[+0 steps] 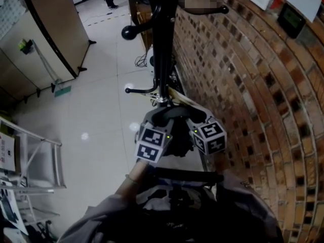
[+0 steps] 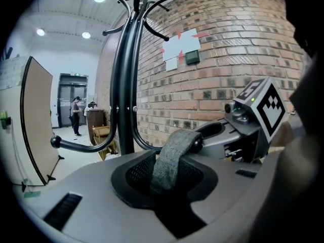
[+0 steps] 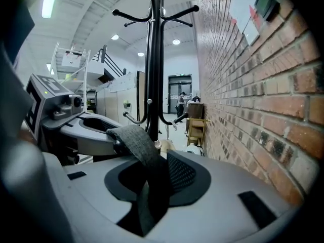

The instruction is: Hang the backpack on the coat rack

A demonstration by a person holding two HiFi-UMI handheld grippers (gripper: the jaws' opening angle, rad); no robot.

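Your left gripper (image 1: 156, 118) and right gripper (image 1: 197, 119) each clamp the grey strap (image 1: 174, 113) just before the coat rack pole (image 1: 163, 49), brick wall (image 1: 243, 85) close at right, a low hook (image 1: 139, 90) jutting left. Only the head view shows the backpack (image 1: 177, 147) hanging beneath them.

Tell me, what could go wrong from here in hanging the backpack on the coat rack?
1. Both the left gripper and right gripper pinch one short handle strap, leaving a narrow loop; a hook of the coat rack may miss it.
2. The brick wall is close at the right; the right gripper could scrape it.
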